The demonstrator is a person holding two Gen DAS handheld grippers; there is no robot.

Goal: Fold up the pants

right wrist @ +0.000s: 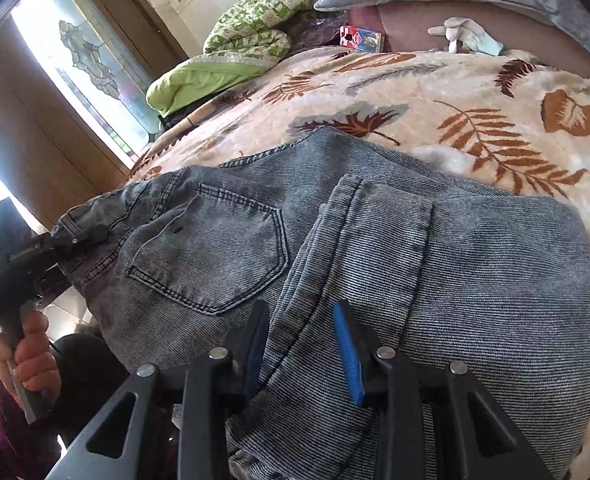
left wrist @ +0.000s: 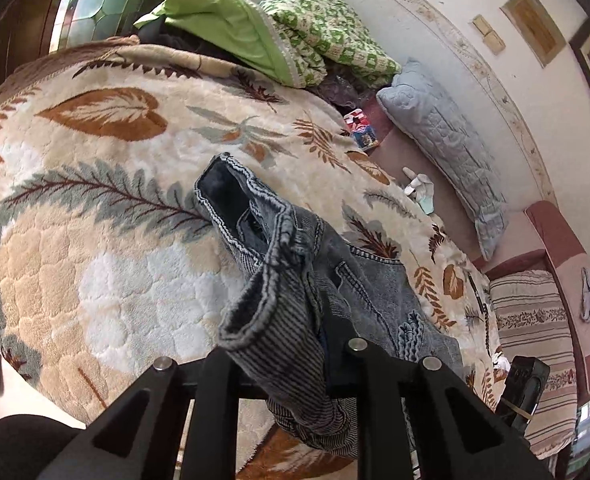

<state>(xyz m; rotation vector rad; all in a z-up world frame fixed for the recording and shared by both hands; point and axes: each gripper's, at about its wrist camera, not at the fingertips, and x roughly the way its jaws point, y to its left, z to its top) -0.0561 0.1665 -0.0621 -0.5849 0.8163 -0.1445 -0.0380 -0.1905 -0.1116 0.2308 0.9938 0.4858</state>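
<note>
Grey-blue denim pants (right wrist: pixel 375 248) lie folded on the leaf-patterned blanket (right wrist: pixel 455 92), back pocket up. In the right wrist view my right gripper (right wrist: pixel 303 344) has its blue-padded fingers (right wrist: pixel 349 356) apart around a fold of denim, with cloth between them. My left gripper (right wrist: pixel 75 240) shows at the left of that view, shut on the waistband edge. In the left wrist view the pants (left wrist: pixel 295 280) bunch up between the left gripper's (left wrist: pixel 291 360) black fingers (left wrist: pixel 359 364), and the waistband opening stands lifted above the blanket (left wrist: pixel 95 200).
A green quilt (left wrist: pixel 255 36) and dark clothes are piled at the head of the bed. A grey-blue pillow (left wrist: pixel 443 136), a small red-blue box (left wrist: pixel 361 128) and a white glove (left wrist: pixel 419 188) lie along the wall side. A striped cushion (left wrist: pixel 535 344) lies beyond the blanket.
</note>
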